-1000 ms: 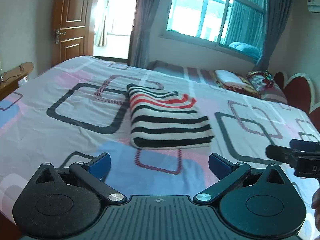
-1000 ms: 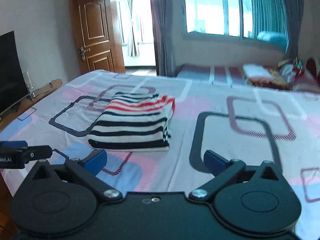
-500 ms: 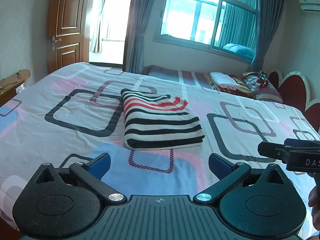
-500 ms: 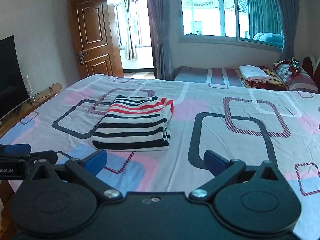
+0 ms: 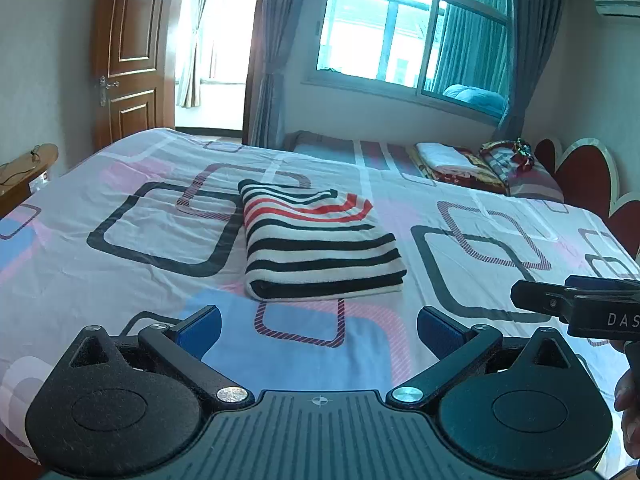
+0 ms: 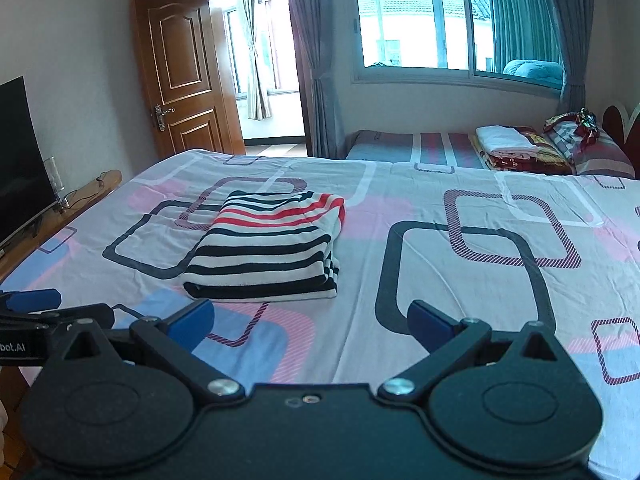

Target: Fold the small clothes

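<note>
2 grippers hang above the near edge of the bed [image 5: 120, 216], both spread wide and holding nothing: left gripper [image 5: 318, 326], right gripper [image 6: 310, 322]. Between and beyond them, the striped garment [image 5: 316, 248] lies folded on the patterned sheet, well apart from either set of fingers.

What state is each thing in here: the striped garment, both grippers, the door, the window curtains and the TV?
Black, white and red striped garment: folded into a compact rectangle, lying flat on the patterned bedsheet.
Left gripper: open, empty, clear of the garment.
Right gripper: open, empty, clear of the garment.
Brown wooden door: swung open.
Grey window curtains: drawn aside.
Black flat-screen TV: screen dark.
</note>
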The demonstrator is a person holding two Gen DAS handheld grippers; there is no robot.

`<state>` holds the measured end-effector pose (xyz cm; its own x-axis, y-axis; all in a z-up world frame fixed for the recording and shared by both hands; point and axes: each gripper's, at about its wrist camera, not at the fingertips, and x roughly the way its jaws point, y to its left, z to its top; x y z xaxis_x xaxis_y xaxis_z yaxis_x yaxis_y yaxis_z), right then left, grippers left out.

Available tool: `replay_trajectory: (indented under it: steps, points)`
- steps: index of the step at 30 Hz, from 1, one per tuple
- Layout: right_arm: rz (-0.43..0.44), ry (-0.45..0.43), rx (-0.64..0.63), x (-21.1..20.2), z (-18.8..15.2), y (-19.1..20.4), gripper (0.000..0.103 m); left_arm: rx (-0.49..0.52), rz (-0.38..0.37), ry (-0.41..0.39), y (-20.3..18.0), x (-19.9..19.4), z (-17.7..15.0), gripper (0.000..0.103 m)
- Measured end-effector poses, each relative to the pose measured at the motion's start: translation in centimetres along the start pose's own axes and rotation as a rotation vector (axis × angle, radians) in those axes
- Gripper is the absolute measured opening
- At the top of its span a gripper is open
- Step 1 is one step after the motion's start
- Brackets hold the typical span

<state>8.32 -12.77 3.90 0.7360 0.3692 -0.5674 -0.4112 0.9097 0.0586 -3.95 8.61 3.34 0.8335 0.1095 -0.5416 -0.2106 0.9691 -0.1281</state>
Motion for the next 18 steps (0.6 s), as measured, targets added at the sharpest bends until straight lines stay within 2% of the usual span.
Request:
replay_trajectory:
  steps: [18]
  points:
    - [-0.002,-0.014,-0.003,0.01,0.45,1.05,0.102,0.002,-0.004,-0.008,0.12,-0.27,0.16,0.103]
